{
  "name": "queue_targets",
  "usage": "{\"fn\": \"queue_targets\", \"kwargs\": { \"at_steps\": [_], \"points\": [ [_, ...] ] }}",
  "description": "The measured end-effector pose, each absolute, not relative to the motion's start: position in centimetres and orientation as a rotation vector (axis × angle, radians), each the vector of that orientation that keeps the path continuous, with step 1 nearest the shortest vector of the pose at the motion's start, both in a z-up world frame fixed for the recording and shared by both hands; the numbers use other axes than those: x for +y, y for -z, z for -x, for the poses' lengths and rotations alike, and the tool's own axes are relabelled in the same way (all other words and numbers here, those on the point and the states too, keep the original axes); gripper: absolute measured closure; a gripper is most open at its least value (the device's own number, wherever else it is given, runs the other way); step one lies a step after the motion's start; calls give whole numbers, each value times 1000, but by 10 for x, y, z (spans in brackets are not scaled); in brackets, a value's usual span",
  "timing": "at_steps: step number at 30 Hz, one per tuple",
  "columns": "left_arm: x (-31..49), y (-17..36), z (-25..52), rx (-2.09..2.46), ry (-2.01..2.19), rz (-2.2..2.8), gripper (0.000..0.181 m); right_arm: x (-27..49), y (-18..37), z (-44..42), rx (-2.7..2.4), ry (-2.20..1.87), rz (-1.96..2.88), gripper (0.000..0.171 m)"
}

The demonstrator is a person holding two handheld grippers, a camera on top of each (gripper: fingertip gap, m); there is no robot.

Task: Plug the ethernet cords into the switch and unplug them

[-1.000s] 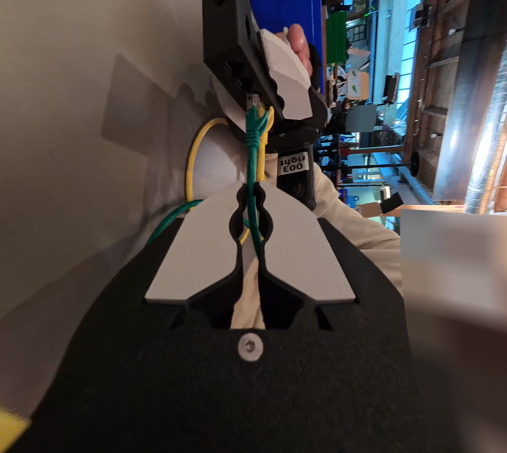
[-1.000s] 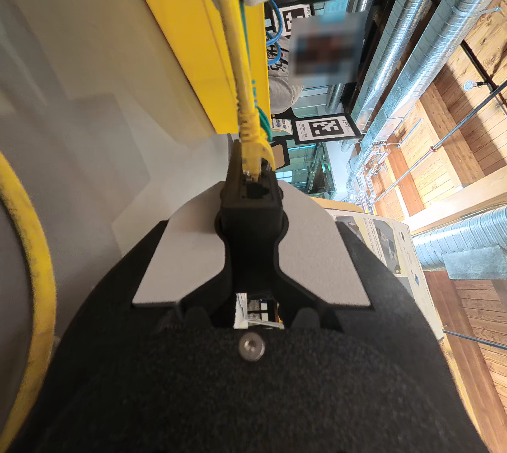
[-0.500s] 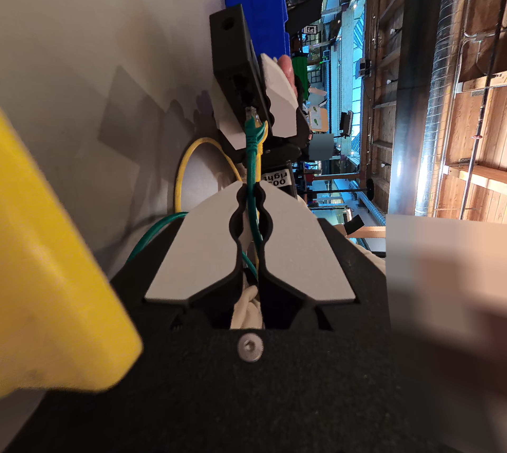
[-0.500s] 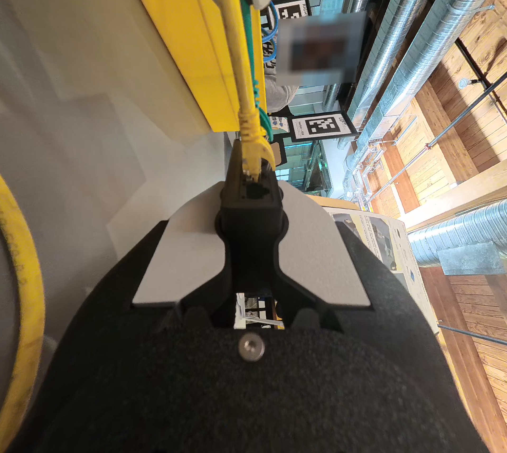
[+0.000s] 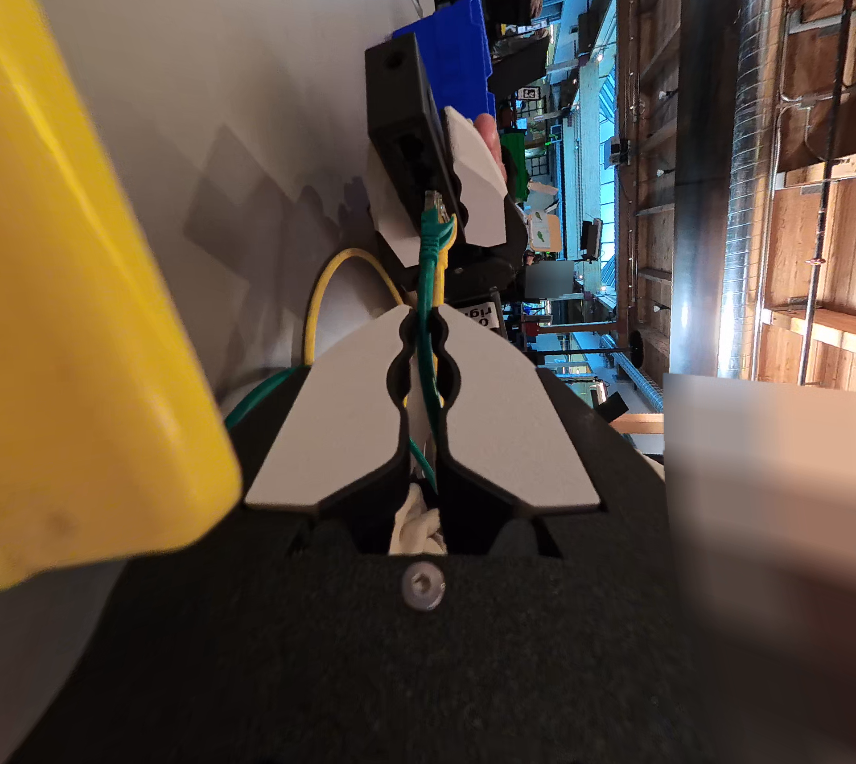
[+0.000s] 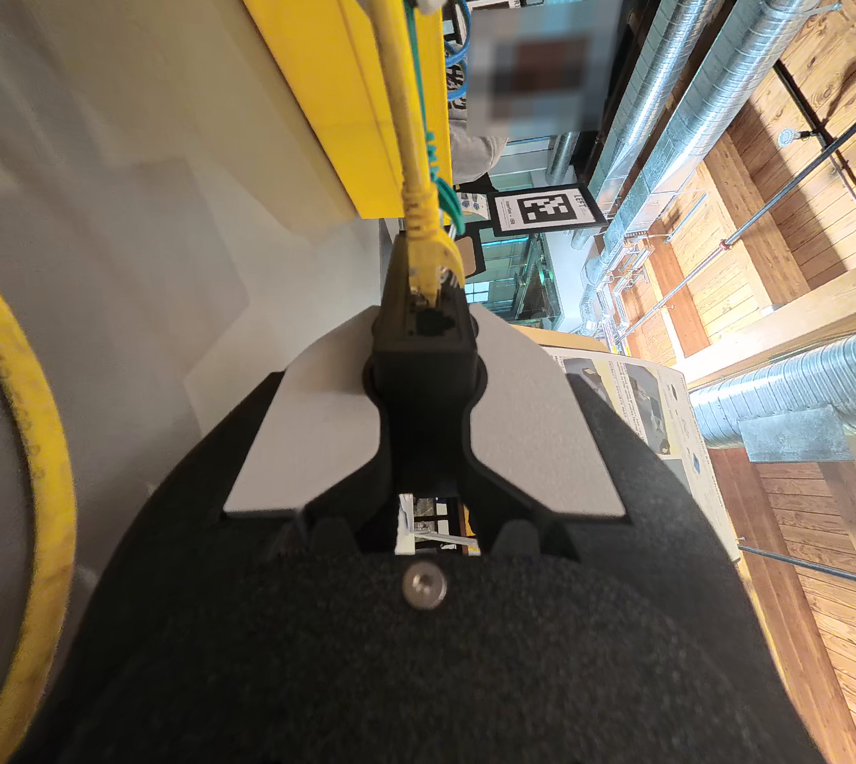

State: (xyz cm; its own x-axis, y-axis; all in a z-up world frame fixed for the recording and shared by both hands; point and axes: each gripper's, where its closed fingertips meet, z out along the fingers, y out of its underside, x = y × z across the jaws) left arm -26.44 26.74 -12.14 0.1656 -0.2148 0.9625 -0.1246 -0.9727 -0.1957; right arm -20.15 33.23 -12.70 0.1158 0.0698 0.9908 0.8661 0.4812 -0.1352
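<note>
My left gripper (image 5: 422, 315) is shut on the green ethernet cord (image 5: 428, 260). The cord's clear plug (image 5: 433, 204) points at the port face of the black switch (image 5: 398, 126) and still shows outside a port. My right gripper (image 6: 425, 315) is shut on the switch (image 6: 426, 371) and holds it off the table. The yellow cord (image 6: 424, 251) is plugged into one port, with an empty port (image 6: 433, 320) beside it. The green plug (image 6: 449, 204) sits just behind the yellow one. In the left wrist view the yellow cord (image 5: 319, 302) loops down behind the switch.
A yellow bin (image 5: 83, 278) fills the left of the left wrist view and also shows in the right wrist view (image 6: 319, 70). A blue bin (image 5: 454, 42) stands beyond the switch on the grey table (image 5: 231, 47). A person's sleeve (image 5: 417, 524) shows between my left fingers.
The left wrist view has swung, bringing the yellow bin in at the left. The green plug stays at the switch's port face. The right gripper still holds the switch, almost unmoved.
</note>
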Motion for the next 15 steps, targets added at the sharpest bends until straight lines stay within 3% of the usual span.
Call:
{"fn": "queue_targets", "kwargs": {
  "at_steps": [15],
  "points": [
    [272,121,260,132,2037,2248,176,335,124,197,-1322,753,924,141]
  ]
}}
